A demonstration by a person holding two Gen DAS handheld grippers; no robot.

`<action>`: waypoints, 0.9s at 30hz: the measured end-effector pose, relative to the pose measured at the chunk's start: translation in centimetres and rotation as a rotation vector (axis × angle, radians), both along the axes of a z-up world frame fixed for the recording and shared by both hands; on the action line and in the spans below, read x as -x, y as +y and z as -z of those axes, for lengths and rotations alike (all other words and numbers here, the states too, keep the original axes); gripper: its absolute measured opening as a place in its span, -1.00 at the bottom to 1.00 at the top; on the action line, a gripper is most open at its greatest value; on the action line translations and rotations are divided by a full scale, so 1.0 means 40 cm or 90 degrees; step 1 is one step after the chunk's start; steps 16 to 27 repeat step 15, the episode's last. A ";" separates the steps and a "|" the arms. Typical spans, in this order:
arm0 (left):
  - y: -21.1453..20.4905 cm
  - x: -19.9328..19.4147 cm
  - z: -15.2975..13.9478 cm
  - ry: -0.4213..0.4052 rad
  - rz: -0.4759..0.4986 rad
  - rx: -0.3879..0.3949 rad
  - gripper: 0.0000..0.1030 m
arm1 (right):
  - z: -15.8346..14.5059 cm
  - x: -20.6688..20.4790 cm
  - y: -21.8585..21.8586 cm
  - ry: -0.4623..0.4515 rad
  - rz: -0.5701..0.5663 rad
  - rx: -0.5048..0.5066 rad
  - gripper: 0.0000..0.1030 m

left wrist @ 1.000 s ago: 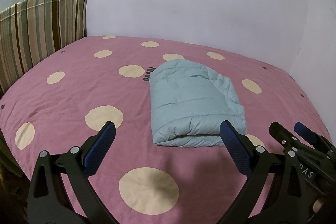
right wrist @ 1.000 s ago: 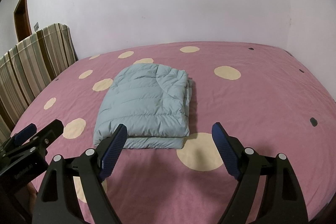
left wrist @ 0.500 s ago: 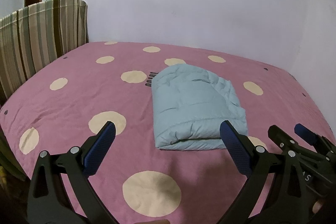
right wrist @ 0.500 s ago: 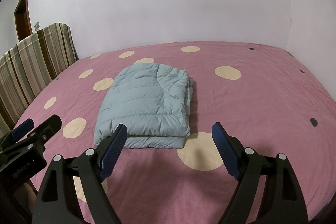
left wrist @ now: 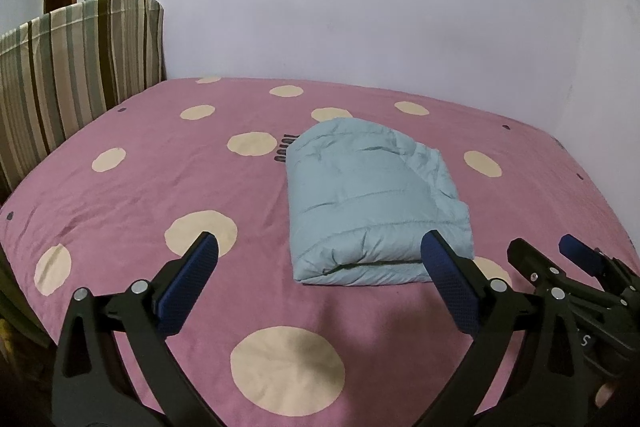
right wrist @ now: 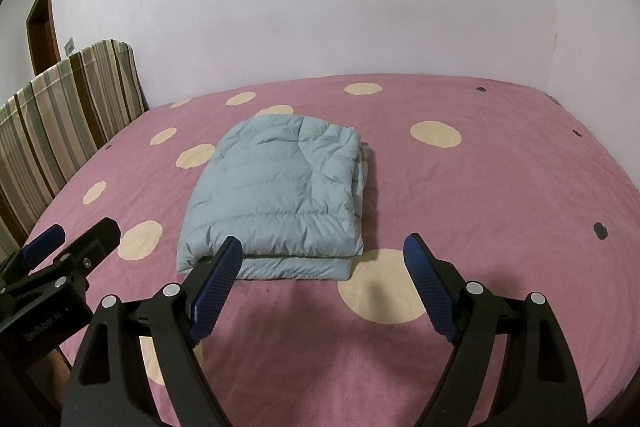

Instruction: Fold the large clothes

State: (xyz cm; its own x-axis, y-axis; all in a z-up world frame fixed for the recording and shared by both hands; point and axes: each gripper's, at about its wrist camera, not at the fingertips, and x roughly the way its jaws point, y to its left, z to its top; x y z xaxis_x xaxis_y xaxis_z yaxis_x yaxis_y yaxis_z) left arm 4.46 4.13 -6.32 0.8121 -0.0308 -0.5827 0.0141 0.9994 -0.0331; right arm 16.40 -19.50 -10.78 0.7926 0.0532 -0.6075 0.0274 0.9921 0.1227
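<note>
Both the left gripper (left wrist: 316,259) and right gripper (right wrist: 324,259) spread their fingers wide, empty, at the lower frame before the folded jacket (right wrist: 276,199) on the bed (right wrist: 480,187).

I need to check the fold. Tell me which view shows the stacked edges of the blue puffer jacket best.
The right wrist view: the puffer jacket lies nearly centred, with its layered right side and front edge exposed. The left wrist view shows the jacket off to the right, one blue finger overlapping its front corner.

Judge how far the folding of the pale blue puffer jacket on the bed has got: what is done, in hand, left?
Done: the jacket lies as a compact folded bundle on the pink spotted bedsheet. In hand: nothing; the left gripper and right gripper are open, short of it. Left: apparently nothing visible to fold.
</note>
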 end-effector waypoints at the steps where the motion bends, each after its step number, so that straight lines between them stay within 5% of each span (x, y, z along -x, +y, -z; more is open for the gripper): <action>1: -0.003 0.000 0.002 0.000 0.000 -0.003 0.96 | 0.002 -0.003 -0.002 0.001 -0.002 -0.001 0.58; 27: 0.015 -0.067 0.045 0.055 -0.025 0.006 0.96 | 0.032 -0.046 -0.050 0.022 -0.001 -0.008 0.58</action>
